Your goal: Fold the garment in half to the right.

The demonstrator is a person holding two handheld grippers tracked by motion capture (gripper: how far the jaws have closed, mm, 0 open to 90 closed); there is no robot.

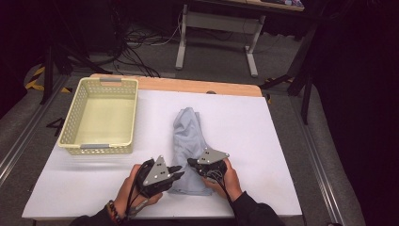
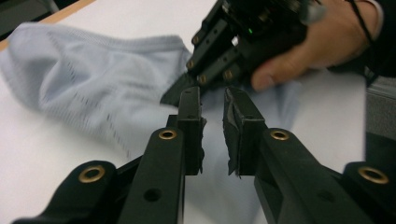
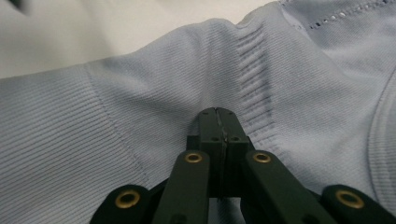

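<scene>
A light blue garment (image 1: 188, 132) lies folded into a long strip down the middle of the white table (image 1: 254, 141). My right gripper (image 1: 190, 162) is at its near end, shut on a pinch of the ribbed fabric (image 3: 140, 93), which puckers around the closed tips (image 3: 218, 112). My left gripper (image 1: 179, 172) hovers just left of it over the garment's near corner. In the left gripper view its jaws (image 2: 212, 95) stand a narrow gap apart with nothing pinched, the cloth (image 2: 93, 88) lying below. The right gripper (image 2: 180, 91) and its hand sit just ahead.
A pale yellow perforated basket (image 1: 101, 147) stands at the table's left, with nothing in it. A wooden strip (image 1: 197, 85) runs along the far edge. Beyond it are the white legs of a desk (image 1: 216, 23) and cables on the floor.
</scene>
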